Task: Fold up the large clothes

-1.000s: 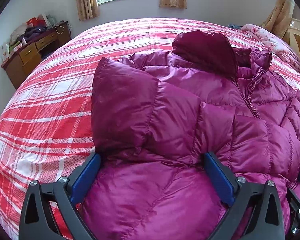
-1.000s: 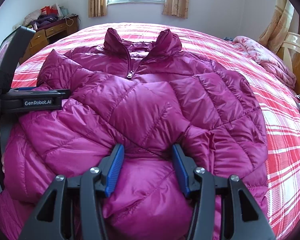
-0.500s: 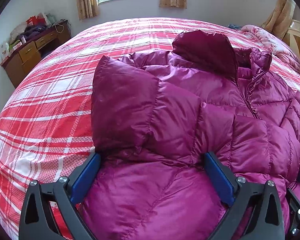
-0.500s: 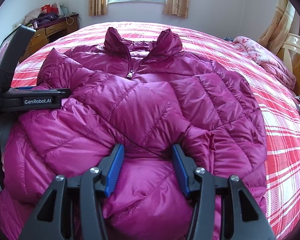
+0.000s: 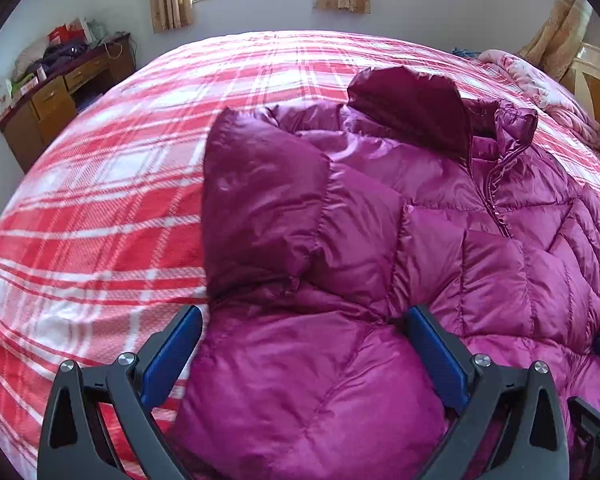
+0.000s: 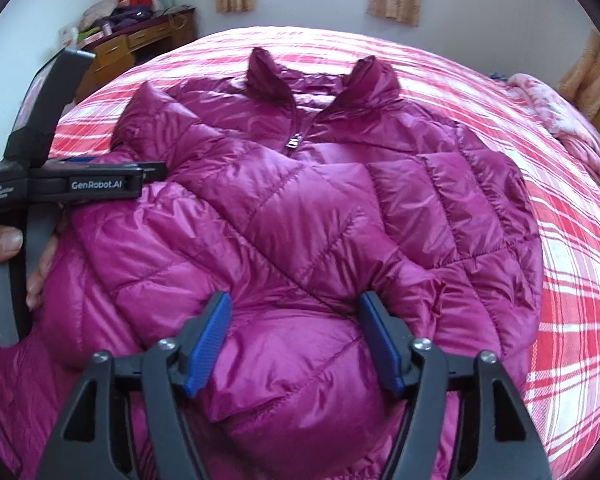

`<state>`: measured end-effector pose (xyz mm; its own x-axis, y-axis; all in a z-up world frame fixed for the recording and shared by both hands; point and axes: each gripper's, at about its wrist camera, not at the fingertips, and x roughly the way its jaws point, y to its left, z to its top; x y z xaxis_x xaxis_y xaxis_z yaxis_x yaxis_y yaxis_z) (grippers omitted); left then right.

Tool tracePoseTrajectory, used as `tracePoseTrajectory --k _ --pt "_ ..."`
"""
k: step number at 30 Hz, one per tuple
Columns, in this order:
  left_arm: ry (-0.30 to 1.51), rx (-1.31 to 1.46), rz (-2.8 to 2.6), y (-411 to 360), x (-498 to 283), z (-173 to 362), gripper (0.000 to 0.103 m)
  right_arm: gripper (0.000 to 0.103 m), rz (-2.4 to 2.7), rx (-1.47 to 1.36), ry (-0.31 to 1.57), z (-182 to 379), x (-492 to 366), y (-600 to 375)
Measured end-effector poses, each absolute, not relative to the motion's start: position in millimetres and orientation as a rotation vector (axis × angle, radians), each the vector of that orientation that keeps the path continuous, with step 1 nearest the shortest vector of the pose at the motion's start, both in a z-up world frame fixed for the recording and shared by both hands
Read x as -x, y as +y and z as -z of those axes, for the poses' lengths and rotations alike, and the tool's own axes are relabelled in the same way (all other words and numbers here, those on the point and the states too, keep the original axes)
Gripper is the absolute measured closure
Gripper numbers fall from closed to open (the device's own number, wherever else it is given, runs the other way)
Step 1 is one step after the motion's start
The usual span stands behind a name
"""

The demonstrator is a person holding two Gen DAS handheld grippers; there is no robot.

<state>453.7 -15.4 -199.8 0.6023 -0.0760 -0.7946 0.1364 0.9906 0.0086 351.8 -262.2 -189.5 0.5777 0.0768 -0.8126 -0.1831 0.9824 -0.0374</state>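
A magenta quilted puffer jacket [image 5: 380,240] lies front-up on the red plaid bed, collar toward the window, both sleeves folded across its front; it also shows in the right wrist view [image 6: 320,208]. My left gripper [image 5: 304,344] is open, its blue pads on either side of a puffy bulge at the jacket's near left hem. My right gripper [image 6: 296,332] is open wider than before, its pads straddling a bulge of the near hem. The left gripper body shows in the right wrist view [image 6: 60,184], held by a hand.
The red and white plaid bedspread [image 5: 100,208] spreads left and far of the jacket. A wooden desk [image 5: 60,92] with clutter stands at the far left wall. A pink floral blanket [image 5: 540,84] and a wooden headboard lie at the right.
My right gripper's jaws have spread apart on the hem bulge. The left gripper and the jacket have barely moved.
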Motion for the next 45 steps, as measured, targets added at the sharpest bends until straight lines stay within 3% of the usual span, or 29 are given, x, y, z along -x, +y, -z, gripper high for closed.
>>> tracePoseTrajectory --k 3,12,27,29,30,31,32,33,34,35,38,45 --pt "0.878 -0.099 0.126 -10 -448 182 0.001 0.017 -0.172 0.146 0.935 182 -350 -267" --pt "0.764 -0.082 0.163 -19 -491 119 0.001 0.017 -0.208 0.033 0.903 152 -385 -298" --pt "0.843 -0.078 0.137 -80 -635 125 0.003 0.017 -0.029 -0.100 0.885 123 -556 -338" --pt "0.859 -0.092 0.155 -86 -642 135 0.029 0.017 -0.014 -0.065 0.916 131 -574 -336" --pt "0.880 -0.091 0.177 -87 -644 140 0.036 0.017 -0.018 -0.050 0.935 135 -580 -335" --pt "0.903 -0.086 0.203 -88 -646 146 0.057 0.018 -0.016 -0.025 0.961 141 -585 -334" --pt "0.919 -0.079 0.227 -88 -645 150 0.074 0.029 -0.014 0.006 0.987 148 -589 -333" --pt "0.929 -0.075 0.247 -87 -643 154 0.079 0.047 -0.015 0.027 1.005 153 -590 -333" --pt "0.929 -0.073 0.263 -86 -639 155 0.086 0.059 -0.015 0.042 1.019 156 -589 -334" --pt "0.911 -0.078 0.280 -84 -632 154 0.093 0.081 -0.012 0.042 1.020 158 -586 -338" --pt "0.836 -0.125 0.299 -76 -610 143 0.097 0.091 -0.011 0.046 0.970 153 -567 -347" --pt "0.829 -0.114 0.341 -55 -568 149 0.100 0.095 -0.023 0.076 0.917 165 -516 -358"
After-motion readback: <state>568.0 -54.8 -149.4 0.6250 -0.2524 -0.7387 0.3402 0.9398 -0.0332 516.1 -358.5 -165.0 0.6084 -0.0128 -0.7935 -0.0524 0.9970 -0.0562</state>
